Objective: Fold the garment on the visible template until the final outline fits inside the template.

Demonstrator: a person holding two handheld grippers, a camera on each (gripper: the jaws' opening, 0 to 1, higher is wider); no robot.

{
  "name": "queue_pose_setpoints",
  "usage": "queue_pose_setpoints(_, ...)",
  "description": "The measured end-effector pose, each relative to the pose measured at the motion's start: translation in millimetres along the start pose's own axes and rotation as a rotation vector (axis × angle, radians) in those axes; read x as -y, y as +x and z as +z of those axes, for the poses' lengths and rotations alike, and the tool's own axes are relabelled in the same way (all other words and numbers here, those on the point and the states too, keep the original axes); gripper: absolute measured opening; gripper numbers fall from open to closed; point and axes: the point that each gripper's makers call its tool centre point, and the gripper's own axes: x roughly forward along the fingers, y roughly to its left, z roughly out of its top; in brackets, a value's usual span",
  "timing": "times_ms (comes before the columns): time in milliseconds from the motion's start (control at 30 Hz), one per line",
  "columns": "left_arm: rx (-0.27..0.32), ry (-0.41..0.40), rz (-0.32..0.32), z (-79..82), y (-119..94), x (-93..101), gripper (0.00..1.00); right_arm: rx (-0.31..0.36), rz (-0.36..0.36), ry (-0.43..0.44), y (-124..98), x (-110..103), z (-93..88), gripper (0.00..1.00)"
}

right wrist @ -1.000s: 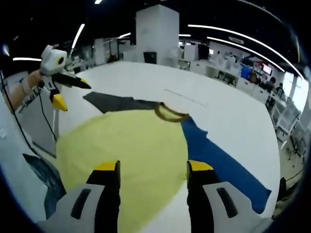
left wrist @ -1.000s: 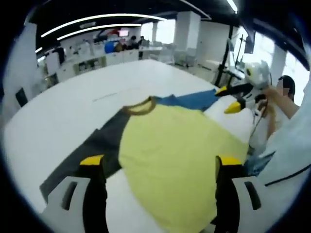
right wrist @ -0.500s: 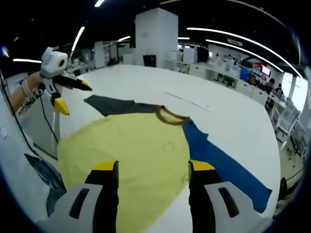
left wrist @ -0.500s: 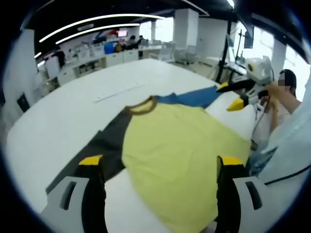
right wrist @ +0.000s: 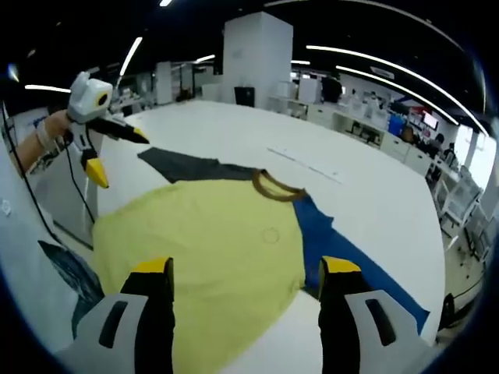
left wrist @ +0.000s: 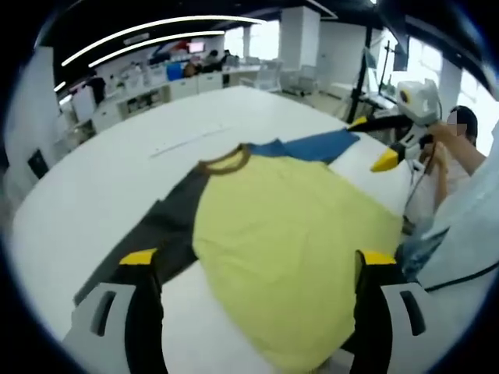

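A T-shirt lies flat on the white table (left wrist: 93,179): yellow body (left wrist: 288,234), brown collar (left wrist: 226,160), dark grey sleeve (left wrist: 160,230), blue sleeve (left wrist: 312,146). In the left gripper view my left gripper (left wrist: 259,261) hovers open over the yellow hem. My right gripper (left wrist: 373,144) hangs open in the air beyond the shirt's right edge, held by a hand. In the right gripper view my right gripper (right wrist: 245,269) is open above the yellow body (right wrist: 210,249), with the blue sleeve (right wrist: 343,257) to the right, the grey sleeve (right wrist: 179,165) far left and the left gripper (right wrist: 117,156) open at upper left.
A thin pale line (left wrist: 187,140) runs across the table beyond the collar. The person's light-sleeved arm (left wrist: 468,226) is at the right edge. Office desks and chairs (left wrist: 187,82) stand behind the table. A white pillar (right wrist: 257,54) rises at the back.
Both grippers' jaws stand slightly wider apart than a second ago, and both cameras have shifted a little. The shirt lies as it did.
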Motion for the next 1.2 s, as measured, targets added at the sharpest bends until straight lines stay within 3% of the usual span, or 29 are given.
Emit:
queue_pose_setpoints(367, 0.012, 0.001, 0.013, 7.2, -1, -2.0, 0.99, 0.024, 0.027, -0.008, 1, -4, 5.9, 0.89)
queue_pose_setpoints(467, 0.014, 0.026, 0.047, 9.9, -1, -6.1, 0.99, 0.023, 0.028, -0.012, 0, -4, 5.1, 0.91)
queue_pose_setpoints(733, 0.017, 0.018, 0.043, 14.0, 1, -1.4, 0.99, 0.036, 0.036, -0.027, -2, -3, 1.0, 1.0)
queue_pose_setpoints(900, 0.043, 0.003, 0.063, 19.5, 1, -2.9, 0.99, 0.055, -0.009, 0.001, -12, 17, -4.9, 1.0)
queue_pose_setpoints(1200, 0.04, -0.015, 0.083, 25.9, 7, 1.1, 0.99, 0.038, -0.155, 0.084, -42, 81, -35.2, 0.98)
